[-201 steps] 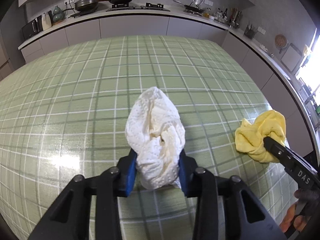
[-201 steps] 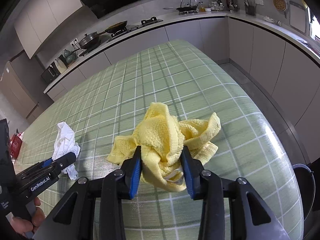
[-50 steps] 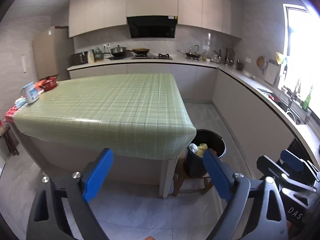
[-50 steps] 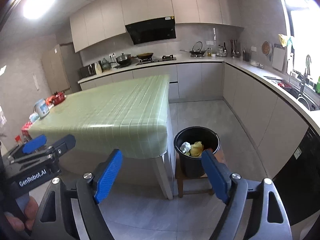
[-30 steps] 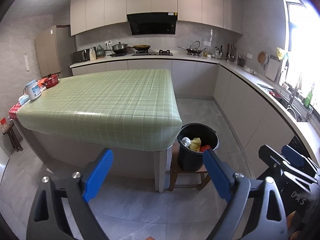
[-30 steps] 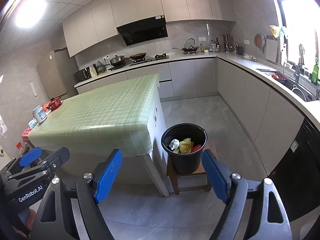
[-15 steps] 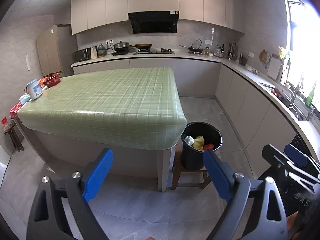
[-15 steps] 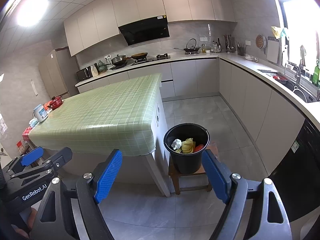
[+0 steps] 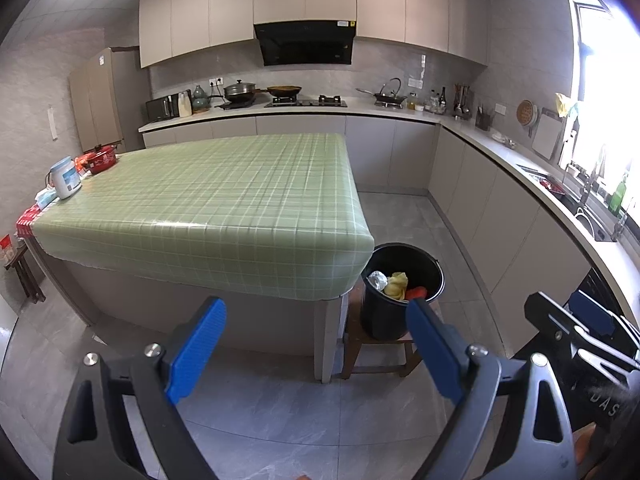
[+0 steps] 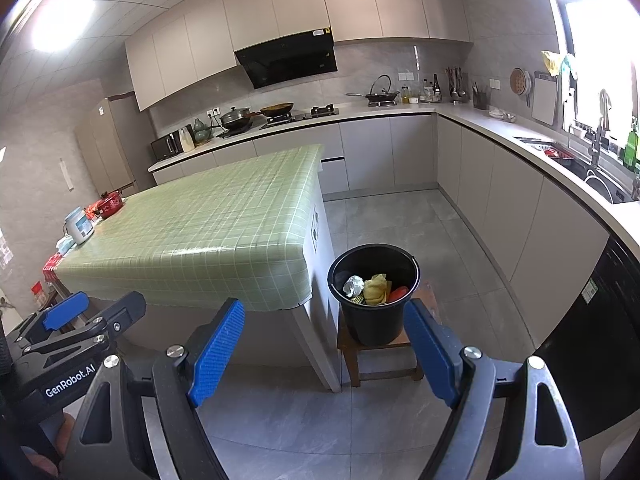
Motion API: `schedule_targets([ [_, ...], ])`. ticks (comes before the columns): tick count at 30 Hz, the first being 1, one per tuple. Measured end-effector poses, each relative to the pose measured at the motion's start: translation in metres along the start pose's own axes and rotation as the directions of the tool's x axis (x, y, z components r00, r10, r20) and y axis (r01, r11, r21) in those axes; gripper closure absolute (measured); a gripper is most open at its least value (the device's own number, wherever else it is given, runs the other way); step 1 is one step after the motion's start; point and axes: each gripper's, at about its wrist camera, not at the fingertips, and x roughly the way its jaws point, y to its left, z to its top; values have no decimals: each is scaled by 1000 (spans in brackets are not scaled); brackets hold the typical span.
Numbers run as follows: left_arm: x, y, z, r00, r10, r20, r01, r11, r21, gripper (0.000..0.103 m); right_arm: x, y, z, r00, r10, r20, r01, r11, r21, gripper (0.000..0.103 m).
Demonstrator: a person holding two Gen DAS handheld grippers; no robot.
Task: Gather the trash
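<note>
Trash in bin [image 10: 374,280] beside desk [image 9: 224,196]; both grippers [image 9: 316,354] [image 10: 324,354] spread, empty. Looks done.

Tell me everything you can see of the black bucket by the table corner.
The black bucket is round, plastic-looking and upright with no lid on it, tapering slightly downward. It stands on a small wooden stool on the grey floor, beside the corner of the green-checked table. Inside lie a crumpled white wad, a yellow cloth and something red. Neither claw touches it.
</note>
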Motion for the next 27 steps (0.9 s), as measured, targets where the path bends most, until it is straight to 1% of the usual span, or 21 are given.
schedule_targets([
  [7, -1, 1, 2, 1000, -6, 3, 6, 1000, 10, 10, 1, 1, 0, 1000, 0, -1, 0, 1000, 0, 20],
  [22, 4, 3, 7, 999, -25, -22, 25, 1000, 7, 10, 3, 3, 1, 1000, -5, -6, 5, 1000, 2, 20],
  [25, 9, 5, 8, 999, -44, -32, 45, 999, 5, 10, 4, 3, 1, 1000, -9, -6, 10, 1000, 6, 20],
  [27, 11, 5, 8, 997, -69, -38, 70, 998, 4, 10, 5, 4, 2, 1000, -13, -6, 13, 1000, 11, 20],
])
